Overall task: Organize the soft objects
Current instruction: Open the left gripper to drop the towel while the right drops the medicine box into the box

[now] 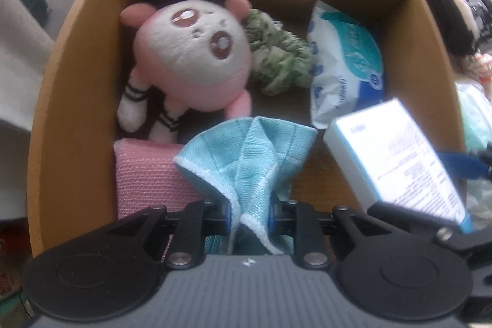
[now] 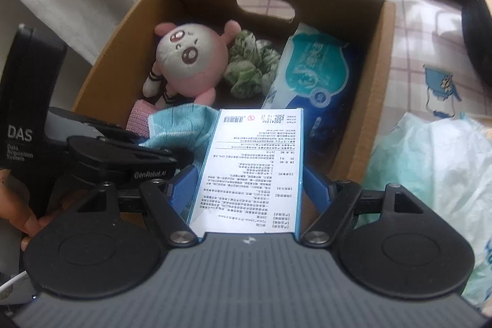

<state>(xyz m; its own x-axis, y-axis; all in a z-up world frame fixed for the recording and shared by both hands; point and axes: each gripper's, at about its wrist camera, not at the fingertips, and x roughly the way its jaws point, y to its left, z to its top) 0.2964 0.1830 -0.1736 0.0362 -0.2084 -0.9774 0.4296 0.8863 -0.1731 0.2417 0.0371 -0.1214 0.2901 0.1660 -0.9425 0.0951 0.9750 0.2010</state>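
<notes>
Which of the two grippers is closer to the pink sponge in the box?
Left. The left gripper, with the blue cloth between its fingers, hangs directly beside the pink sponge; the right gripper is further right.

Soft daylight, slight blur, fisheye-bent edges.

Bare box floor [image 2: 310,156] lies free beside the tissue pack [image 2: 310,66]; plush doll [image 2: 190,60] crowds the left.

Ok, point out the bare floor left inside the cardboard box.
Bare floor shows between the blue cloth and wipes pack, and behind the green scrunchie. The left side is crowded: plush doll, pink sponge.
</notes>
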